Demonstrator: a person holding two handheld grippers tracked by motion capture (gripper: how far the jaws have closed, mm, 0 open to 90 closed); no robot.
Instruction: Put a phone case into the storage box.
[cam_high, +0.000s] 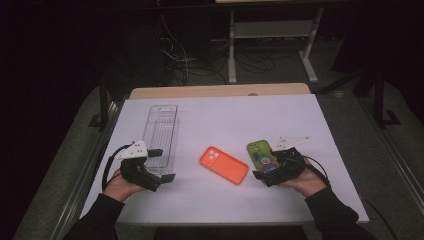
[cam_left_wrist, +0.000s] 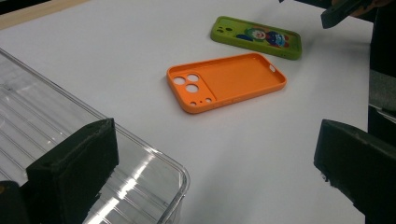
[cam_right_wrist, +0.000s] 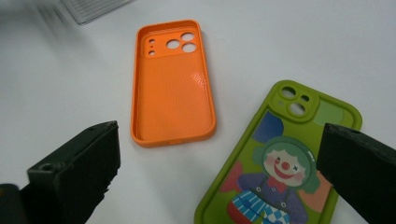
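Dim room, brightly lit white table (cam_high: 220, 120); glare on clear tray (cam_left_wrist: 140, 186).

The green phone case (cam_right_wrist: 280, 163) lies flat on the white table at the right, printed side up, showing a clown figure with green hair and a red nose; its camera openings sit at the far end. The orange phone case (cam_right_wrist: 173, 81) lies flat near it, apart from it, toward the table's middle, hollow side up, with its camera cut-outs at one end. The clear plastic tray (cam_high: 161, 132) stands lengthwise at the left, empty and upright.
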